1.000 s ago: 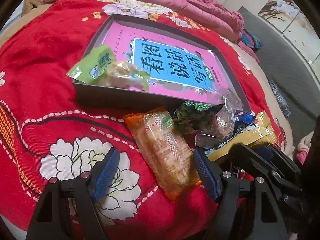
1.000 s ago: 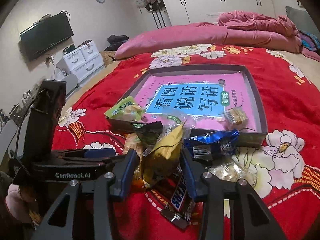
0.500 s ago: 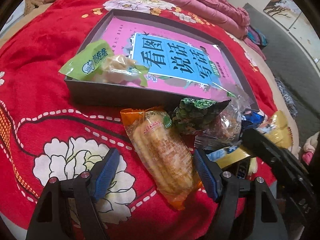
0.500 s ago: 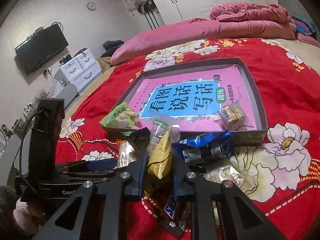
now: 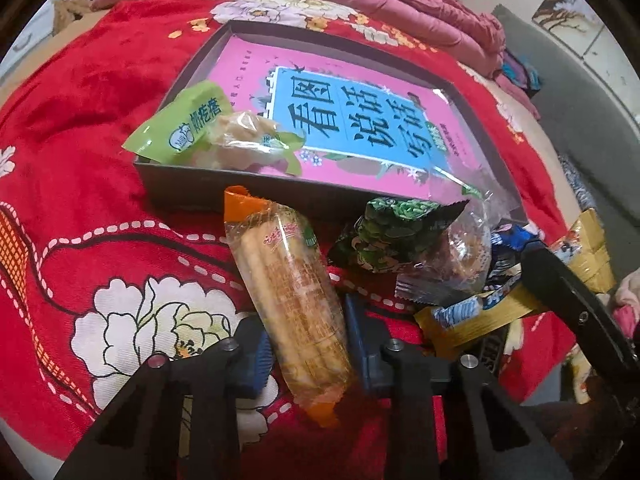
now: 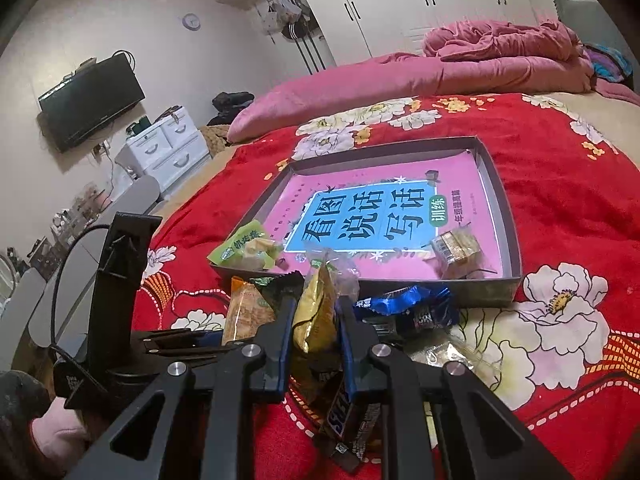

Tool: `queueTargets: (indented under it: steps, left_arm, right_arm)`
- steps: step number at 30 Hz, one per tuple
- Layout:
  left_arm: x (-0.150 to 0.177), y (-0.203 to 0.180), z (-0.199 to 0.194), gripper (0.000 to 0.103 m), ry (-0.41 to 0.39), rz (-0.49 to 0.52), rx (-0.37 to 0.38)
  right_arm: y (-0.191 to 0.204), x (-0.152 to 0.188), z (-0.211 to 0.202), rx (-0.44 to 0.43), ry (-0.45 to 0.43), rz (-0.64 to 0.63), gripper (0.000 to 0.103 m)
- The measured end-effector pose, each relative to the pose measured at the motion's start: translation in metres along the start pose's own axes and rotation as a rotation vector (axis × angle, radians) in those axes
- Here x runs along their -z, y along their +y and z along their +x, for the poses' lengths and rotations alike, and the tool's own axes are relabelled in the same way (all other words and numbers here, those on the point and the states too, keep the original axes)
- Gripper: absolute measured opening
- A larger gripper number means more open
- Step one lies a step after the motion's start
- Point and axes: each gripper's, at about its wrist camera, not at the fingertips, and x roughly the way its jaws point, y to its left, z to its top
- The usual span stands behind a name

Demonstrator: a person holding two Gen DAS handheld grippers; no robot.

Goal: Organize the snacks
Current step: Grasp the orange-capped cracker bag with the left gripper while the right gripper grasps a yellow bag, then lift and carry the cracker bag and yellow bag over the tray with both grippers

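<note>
Snacks lie in a heap on the red floral bedspread, w/ 2 grippers at the near edge. Left gripper: jaws closed on the orange-ended biscuit pack, which lies flat, long axis running away from the camera. Right gripper: jaws clamped on 1 yellow packet, standing upright between them. Under that, 1 dark choc bar, partly hidden.

Just past the jaws, approx 3 more in the heap: 1 dark green packet, 1 clear bag touching it, 1 blue wrapper. Also 1 clear pack on the bedspread at right, blurred.

Beyond the heap, 1 shallow grey box w/ 1 pink-and-blue book flat inside. In the box, 2 snacks: light green pack at its near left corner, poking over the rim, and 1 small clear cracker pack at near right.

Far end: pink quilt, wardrobes, 1 wall TV.
</note>
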Motion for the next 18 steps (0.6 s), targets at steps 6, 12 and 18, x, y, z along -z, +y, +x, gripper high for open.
queueTargets:
  steps: [6, 12, 18]
  left_arm:
    - [0.001, -0.003, -0.026, 0.023, -0.096, 0.051, 0.001]
    - [-0.001, -0.008, -0.05, 0.023, -0.182, 0.093, 0.04]
    - [-0.006, 0.003, -0.072, 0.023, -0.281, 0.061, 0.109]
  right_arm:
    - [0.001, -0.002, -0.006, -0.015, -0.021, -0.009, 0.02]
    - [0.003, -0.006, -0.017, -0.035, -0.062, -0.012, 0.019]
    - [-0.003, -0.012, -0.03, -0.038, -0.115, 0.008, 0.019]
